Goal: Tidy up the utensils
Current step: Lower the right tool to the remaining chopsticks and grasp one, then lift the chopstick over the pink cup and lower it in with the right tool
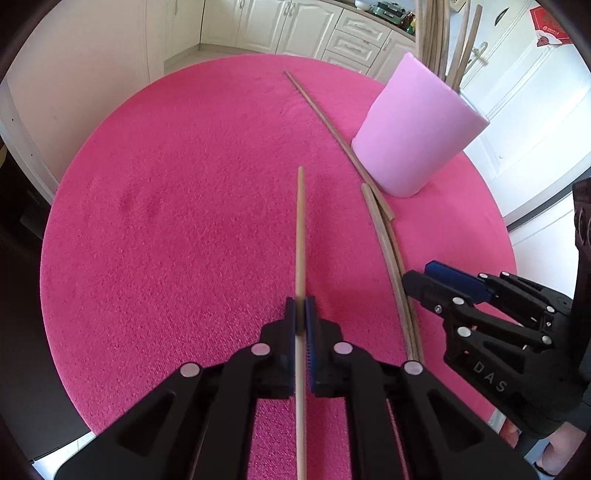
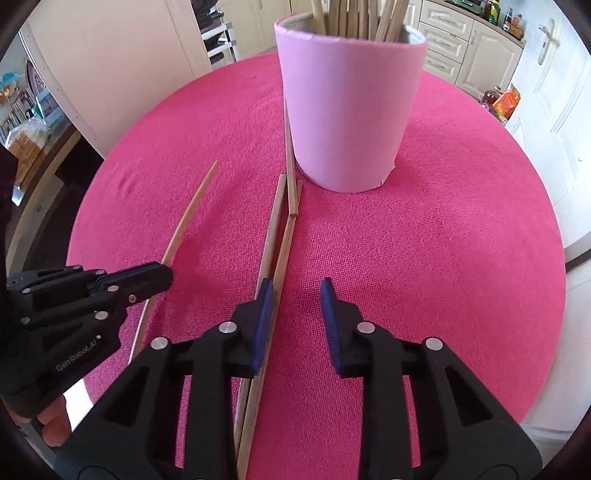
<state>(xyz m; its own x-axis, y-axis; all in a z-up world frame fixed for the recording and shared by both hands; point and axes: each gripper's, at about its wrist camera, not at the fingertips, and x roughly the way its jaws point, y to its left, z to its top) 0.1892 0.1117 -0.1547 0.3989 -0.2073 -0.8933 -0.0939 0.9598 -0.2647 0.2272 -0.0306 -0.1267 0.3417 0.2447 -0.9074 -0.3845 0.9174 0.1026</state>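
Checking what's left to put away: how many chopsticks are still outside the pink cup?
4: one chopstick clamped in the left gripper, three loose chopsticks on the mat beside the pink cup. More may hide behind it.

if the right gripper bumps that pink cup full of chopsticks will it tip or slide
Likely prone to tipping: the pink cup is tall, narrows toward its base, and long chopsticks stick out above its rim, raising its weight. It probably would not slide easily, since the pink tablecloth looks textured and grippy.
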